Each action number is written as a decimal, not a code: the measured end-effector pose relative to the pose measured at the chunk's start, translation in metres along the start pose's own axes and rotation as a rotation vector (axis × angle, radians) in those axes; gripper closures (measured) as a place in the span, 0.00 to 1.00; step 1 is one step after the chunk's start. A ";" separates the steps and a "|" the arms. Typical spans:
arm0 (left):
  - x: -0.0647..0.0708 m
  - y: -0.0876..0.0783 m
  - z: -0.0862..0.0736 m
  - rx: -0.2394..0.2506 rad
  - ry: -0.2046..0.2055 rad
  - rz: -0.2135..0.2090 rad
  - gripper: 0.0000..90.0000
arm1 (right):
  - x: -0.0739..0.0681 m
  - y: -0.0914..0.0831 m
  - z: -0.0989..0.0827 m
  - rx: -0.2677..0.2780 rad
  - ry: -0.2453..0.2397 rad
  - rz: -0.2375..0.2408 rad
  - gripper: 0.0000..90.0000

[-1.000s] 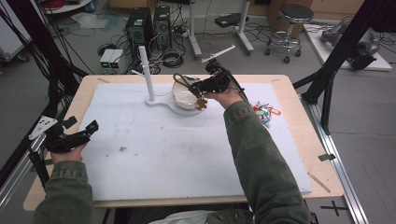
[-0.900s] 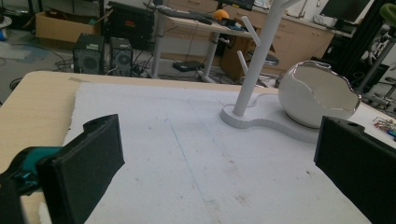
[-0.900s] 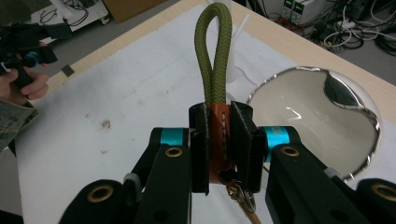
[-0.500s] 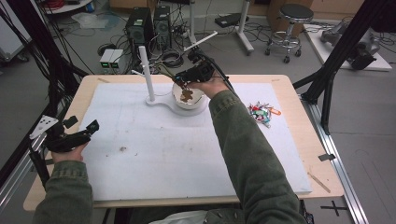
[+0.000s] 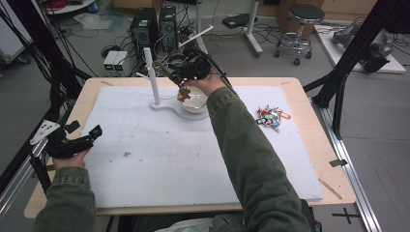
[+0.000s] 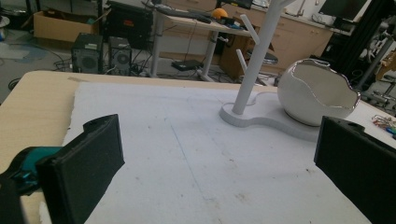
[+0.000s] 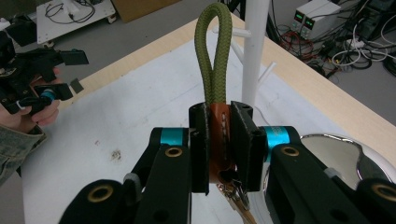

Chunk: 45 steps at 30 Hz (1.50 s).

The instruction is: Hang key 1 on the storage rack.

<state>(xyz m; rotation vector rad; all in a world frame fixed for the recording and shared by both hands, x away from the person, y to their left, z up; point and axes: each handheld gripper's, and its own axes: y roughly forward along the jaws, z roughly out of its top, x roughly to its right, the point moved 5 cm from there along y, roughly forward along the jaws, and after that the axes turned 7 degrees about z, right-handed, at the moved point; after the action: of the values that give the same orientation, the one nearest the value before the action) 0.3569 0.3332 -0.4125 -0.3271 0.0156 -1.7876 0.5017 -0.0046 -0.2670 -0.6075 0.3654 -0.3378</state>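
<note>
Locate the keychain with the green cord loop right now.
The keychain is clamped in the right gripper, held above the white bowl in the high view, just right of the white peg stand; its green loop points toward the stand's pole.

Lab or workshop. Computer towers (image 5: pixel 153 25) and tangled cables (image 5: pixel 270 34) on grey floor beyond the worktop's (image 5: pixel 309 96) far edge. Black frame struts (image 5: pixel 360 46), rolling stool (image 5: pixel 300 24).

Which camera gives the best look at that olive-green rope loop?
The right gripper view: the olive-green rope loop stands up close above the right gripper, whose jaws clamp its orange tag. The high view shows just a small dangling blur.
</note>
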 end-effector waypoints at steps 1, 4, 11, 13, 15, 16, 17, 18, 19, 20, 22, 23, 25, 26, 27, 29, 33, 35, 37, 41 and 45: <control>0.000 0.000 0.000 0.000 0.001 0.000 0.02 | -0.001 0.001 0.001 0.000 -0.001 0.002 0.87; 0.000 0.000 0.000 0.001 -0.002 -0.001 0.02 | -0.003 0.005 0.006 -0.003 -0.007 0.000 0.87; 0.000 0.000 0.000 0.001 -0.003 -0.002 0.02 | -0.009 0.014 0.015 -0.016 -0.007 0.000 0.87; 0.000 0.000 0.000 0.002 -0.005 -0.002 0.02 | -0.009 0.018 0.016 -0.023 -0.007 0.003 0.87; 0.000 0.000 0.000 0.002 -0.005 -0.002 0.02 | -0.008 0.021 0.017 -0.029 -0.006 0.003 0.87; 0.000 0.000 0.000 0.000 -0.003 -0.003 0.02 | -0.008 0.023 0.017 -0.030 -0.004 0.003 0.87; 0.000 0.000 0.000 0.000 -0.003 -0.003 0.02 | -0.007 0.025 0.017 -0.030 -0.006 0.000 0.87; 0.000 0.000 0.000 0.000 -0.003 -0.003 0.02 | -0.006 0.026 0.017 -0.033 -0.004 -0.001 0.87; -0.001 0.000 0.000 0.000 -0.004 -0.003 0.02 | -0.005 0.027 0.017 -0.037 0.002 0.000 0.87; -0.001 0.000 0.000 0.000 -0.004 -0.003 0.02 | -0.004 0.029 0.016 -0.038 0.004 0.001 0.87; -0.001 0.000 0.000 0.001 -0.005 -0.003 0.02 | -0.002 0.031 0.016 -0.041 0.006 0.000 0.87; -0.001 0.000 0.000 0.001 -0.005 -0.002 0.02 | -0.001 0.033 0.015 -0.045 0.009 0.001 0.87; -0.001 0.000 0.000 0.001 -0.005 -0.002 0.02 | 0.000 0.036 0.015 -0.053 0.019 -0.004 0.87; -0.001 -0.001 0.000 0.000 -0.003 -0.003 0.02 | 0.001 0.037 0.014 -0.054 0.025 -0.006 0.87; -0.001 -0.001 0.000 0.000 -0.004 -0.004 0.02 | 0.002 0.038 0.014 -0.054 0.027 -0.007 0.87; -0.001 -0.001 0.000 -0.003 -0.004 -0.004 0.02 | 0.004 0.041 0.014 -0.054 0.042 -0.005 0.87; -0.002 -0.001 -0.001 -0.003 -0.004 -0.002 0.02 | 0.008 0.048 0.012 -0.063 0.053 -0.007 0.86; -0.002 -0.001 -0.001 -0.003 -0.002 -0.002 0.02 | 0.010 0.050 0.011 -0.067 0.059 -0.010 0.86; -0.002 -0.002 -0.001 -0.004 -0.001 -0.002 0.02 | 0.012 0.053 0.011 -0.072 0.065 -0.018 0.86; -0.003 -0.002 -0.001 -0.004 -0.001 0.000 0.02 | 0.015 0.057 0.010 -0.066 0.065 -0.027 0.86; -0.003 -0.002 -0.001 -0.006 0.001 0.000 0.02 | 0.019 0.060 0.009 -0.065 0.076 -0.047 0.86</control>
<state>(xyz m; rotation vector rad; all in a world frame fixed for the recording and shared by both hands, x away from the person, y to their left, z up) 0.3551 0.3359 -0.4138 -0.3310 0.0215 -1.7884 0.5341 0.0382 -0.3006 -0.6687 0.4368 -0.3961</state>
